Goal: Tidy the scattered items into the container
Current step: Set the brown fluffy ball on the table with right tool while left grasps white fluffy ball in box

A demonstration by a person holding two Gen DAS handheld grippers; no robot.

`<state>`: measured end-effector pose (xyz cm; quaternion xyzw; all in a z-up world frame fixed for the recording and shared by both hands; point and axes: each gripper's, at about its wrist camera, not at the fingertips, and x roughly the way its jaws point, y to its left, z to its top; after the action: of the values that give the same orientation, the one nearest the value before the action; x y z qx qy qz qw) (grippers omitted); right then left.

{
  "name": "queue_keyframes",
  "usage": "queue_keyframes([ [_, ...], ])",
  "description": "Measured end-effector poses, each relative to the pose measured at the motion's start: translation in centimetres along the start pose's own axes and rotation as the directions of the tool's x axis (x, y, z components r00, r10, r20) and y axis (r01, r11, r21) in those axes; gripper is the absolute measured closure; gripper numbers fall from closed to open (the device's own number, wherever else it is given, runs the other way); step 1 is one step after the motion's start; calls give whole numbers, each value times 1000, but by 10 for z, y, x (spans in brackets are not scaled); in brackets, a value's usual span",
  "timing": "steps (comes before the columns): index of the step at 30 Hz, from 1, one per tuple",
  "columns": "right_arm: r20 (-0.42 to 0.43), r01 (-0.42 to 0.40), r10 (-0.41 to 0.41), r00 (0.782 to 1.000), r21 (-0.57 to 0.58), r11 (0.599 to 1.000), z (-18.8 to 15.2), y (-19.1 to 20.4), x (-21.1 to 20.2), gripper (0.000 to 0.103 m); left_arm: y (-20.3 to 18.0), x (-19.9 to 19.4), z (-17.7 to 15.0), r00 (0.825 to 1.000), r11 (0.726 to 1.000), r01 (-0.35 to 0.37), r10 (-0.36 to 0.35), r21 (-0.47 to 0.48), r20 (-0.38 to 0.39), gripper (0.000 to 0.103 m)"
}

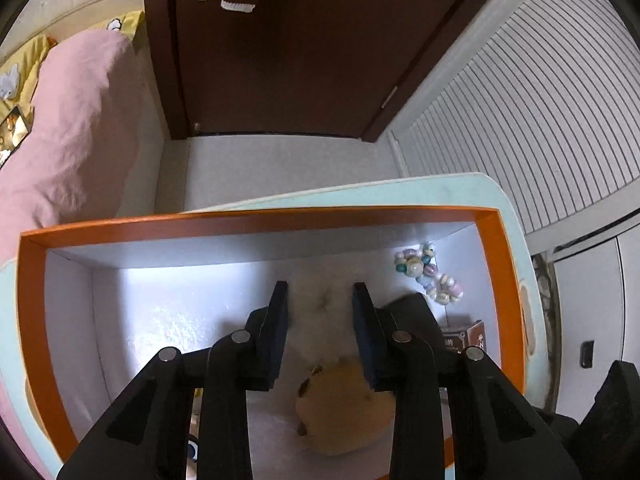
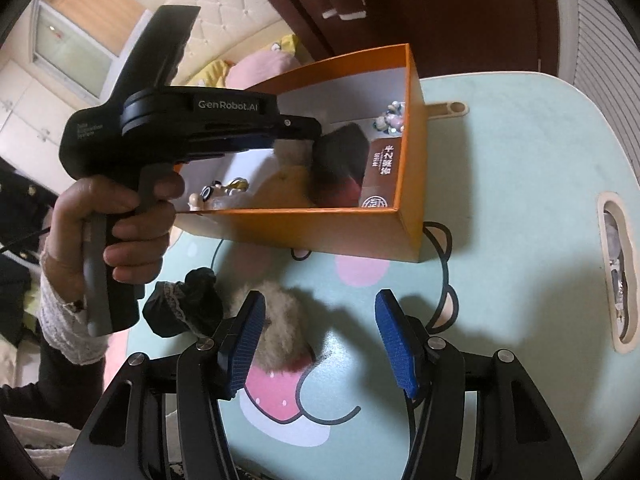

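Right wrist: right hand-held gripper (image 2: 320,344) wide, empty; fluffy toy (image 2: 280,324) touching its left pad.

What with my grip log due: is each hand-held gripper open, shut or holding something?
Left hand-held gripper: jaws partly apart, white fluffy toy between them; grip cannot be told.
Right hand-held gripper: open, holding nothing.
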<state>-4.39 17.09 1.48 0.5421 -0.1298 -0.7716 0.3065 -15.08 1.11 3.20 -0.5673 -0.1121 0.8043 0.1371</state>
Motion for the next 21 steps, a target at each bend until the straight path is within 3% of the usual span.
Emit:
queue_keyframes([
  [2,1,-3,3,1000,-3,1000,0,1,0,46,0,0,-2,1000,1000,-19,19,-2,3,71],
  [5,-3,-4,4,1000,-2,1000,0,1,0,46,-10,2,-7,995,993,-103,101,65,26,70],
  [8,-2,-3,3,1000,2,1000,0,0,-2,46,-27,9,-14,973,956,-231,228,178,38,69],
  [10,1,-1,1,1000,3,1000,-1,-1,-4,46,-32,11,-15,965,944,-261,259,199,40,69],
  [15,9,3,-3,1000,15,1000,-3,-3,-9,46,-16,0,-17,983,975,-184,180,125,47,70],
  [17,10,4,-4,1000,24,1000,-4,-5,-11,46,-8,-18,-19,987,988,-131,121,86,109,70],
  [21,9,8,-8,1000,24,1000,-5,-6,-13,46,3,-66,-20,972,999,-36,28,33,232,70],
])
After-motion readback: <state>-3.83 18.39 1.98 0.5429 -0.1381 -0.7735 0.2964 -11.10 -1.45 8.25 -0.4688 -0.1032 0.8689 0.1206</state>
